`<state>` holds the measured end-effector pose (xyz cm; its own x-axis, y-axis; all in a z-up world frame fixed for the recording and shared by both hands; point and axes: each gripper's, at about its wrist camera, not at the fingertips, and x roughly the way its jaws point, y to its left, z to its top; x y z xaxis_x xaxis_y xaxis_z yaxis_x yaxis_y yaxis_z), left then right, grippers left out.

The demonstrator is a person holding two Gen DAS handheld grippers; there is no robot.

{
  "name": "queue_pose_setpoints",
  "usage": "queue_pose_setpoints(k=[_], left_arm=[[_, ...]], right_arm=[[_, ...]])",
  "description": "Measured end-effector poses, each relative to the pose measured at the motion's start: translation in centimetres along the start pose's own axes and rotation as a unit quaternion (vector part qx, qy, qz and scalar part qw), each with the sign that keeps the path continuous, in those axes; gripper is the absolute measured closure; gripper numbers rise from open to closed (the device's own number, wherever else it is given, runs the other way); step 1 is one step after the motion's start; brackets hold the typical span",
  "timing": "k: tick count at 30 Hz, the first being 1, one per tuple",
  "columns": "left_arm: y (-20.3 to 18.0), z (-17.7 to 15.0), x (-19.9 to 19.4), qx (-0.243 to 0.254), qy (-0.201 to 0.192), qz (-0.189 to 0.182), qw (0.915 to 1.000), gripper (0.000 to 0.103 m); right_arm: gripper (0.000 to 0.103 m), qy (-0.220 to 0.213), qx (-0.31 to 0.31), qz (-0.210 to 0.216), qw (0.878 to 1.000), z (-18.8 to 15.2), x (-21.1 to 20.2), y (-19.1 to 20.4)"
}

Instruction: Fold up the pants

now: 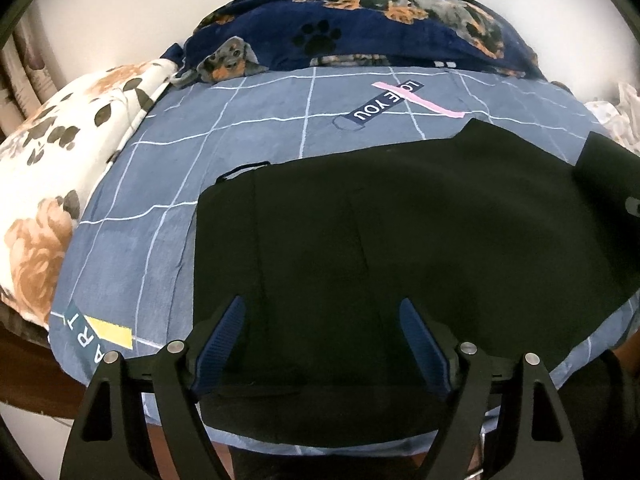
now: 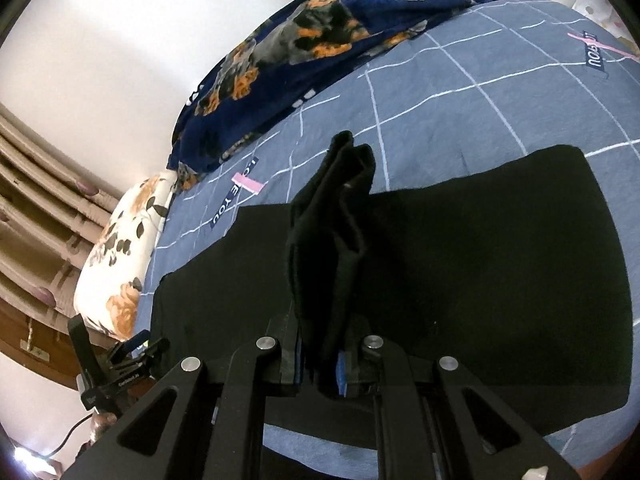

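One tool (image 2: 320,364) pinching pants (image 2: 480,280), other (image 1: 322,344) spread

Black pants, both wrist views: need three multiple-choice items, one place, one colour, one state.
1. Where do the black pants lie?
A. on the grid-print bedsheet
B. on the floral pillow
C. on the floor

2. What colour are the left gripper finger pads?
A. red
B. blue
C. white

3. What is the right gripper doing?
A. open, empty
B. shut, empty
C. shut on a bunched fold of pants

Key: A, sheet borders the pants on all sides; B, blue ribbed pads; C, cloth rises from between its fingers.
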<state>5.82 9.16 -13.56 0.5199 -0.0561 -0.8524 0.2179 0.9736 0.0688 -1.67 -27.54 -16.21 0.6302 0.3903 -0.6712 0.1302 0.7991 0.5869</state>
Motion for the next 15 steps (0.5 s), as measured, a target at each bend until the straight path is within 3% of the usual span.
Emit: queue_pose_setpoints(k=[6,15], left_arm=[[0.1,0.1,-0.3,-0.009,-0.007,0.020,0.9997,0.014],[0.3,0.1,-0.5,-0.017,-0.011,0.031,0.9993,0.014]], right_arm=[[0.091,0.006,-0.048,-0.019,0.999,-0.8,0.8,2.0],[0.091,0.019,-0.120,-0.045,0.992,-2.3,2.0,4.8]])
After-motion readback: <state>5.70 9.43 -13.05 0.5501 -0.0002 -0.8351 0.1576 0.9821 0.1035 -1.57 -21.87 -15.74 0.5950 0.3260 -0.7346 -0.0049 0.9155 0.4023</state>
